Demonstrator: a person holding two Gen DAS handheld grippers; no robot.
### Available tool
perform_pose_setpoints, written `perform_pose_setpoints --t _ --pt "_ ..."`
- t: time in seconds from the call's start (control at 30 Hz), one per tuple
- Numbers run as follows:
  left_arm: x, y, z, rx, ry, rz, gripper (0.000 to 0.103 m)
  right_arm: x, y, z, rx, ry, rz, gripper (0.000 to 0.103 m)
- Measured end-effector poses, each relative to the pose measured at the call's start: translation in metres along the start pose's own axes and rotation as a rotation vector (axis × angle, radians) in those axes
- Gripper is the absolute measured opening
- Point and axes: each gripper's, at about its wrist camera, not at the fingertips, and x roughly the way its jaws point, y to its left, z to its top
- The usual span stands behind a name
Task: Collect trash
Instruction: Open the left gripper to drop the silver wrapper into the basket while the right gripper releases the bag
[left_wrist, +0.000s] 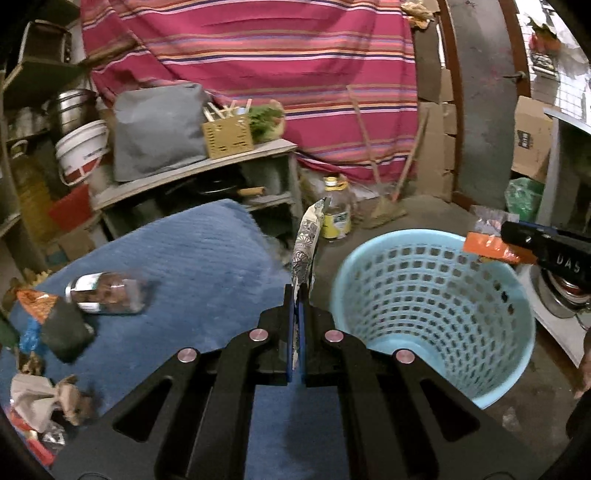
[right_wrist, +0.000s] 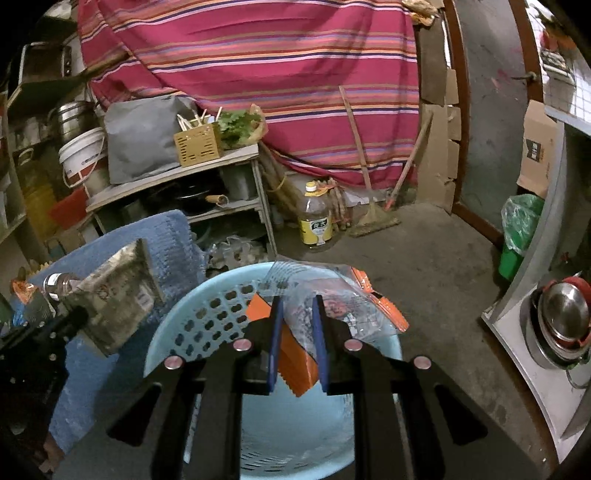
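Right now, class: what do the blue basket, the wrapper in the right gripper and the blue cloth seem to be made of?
Basket: likely moulded plastic, smooth pale blue, with even rows of punched-looking holes.
Wrapper clamped in the right gripper: thin plastic film, clear and crinkled, glossy with orange printed edges.
Blue cloth: probably woven or knitted textile, matte, ribbed texture; the fibre cannot be told.

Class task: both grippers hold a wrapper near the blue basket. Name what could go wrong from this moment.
1. The left gripper pinches its patterned wrapper beside the basket, over the blue mat; released here, it would likely miss.
2. The right gripper's clear-and-orange wrapper spreads past the far rim and might catch or slide outside.
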Motion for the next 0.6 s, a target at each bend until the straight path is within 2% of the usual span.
perform_pose_setpoints --t 0.2,0.4,0.5,0.53,0.6 --pt "0.012 -0.036 0.008 0.059 0.008 -0.054 0.004 0.0 -0.021 -0.004 0.018 0.003 -0.016 0.017" --pt "0.026 -0.044 0.015 0.045 0.033 -0.097 0.012 -0.001 -0.039 -0.008 0.05 0.005 -0.027 0.017" --pt "0.026 -0.036 0.014 0.011 0.033 -0.107 0.039 0.001 -0.041 -0.009 0.053 0.01 -0.027 0.017" --pt "0.026 -0.034 0.013 0.003 0.029 -0.102 0.053 0.002 -0.041 -0.009 0.052 0.011 -0.027 0.017" --pt "0.023 -0.03 0.011 -0.003 0.018 -0.092 0.057 0.003 -0.04 -0.009 0.048 0.015 -0.025 0.017"
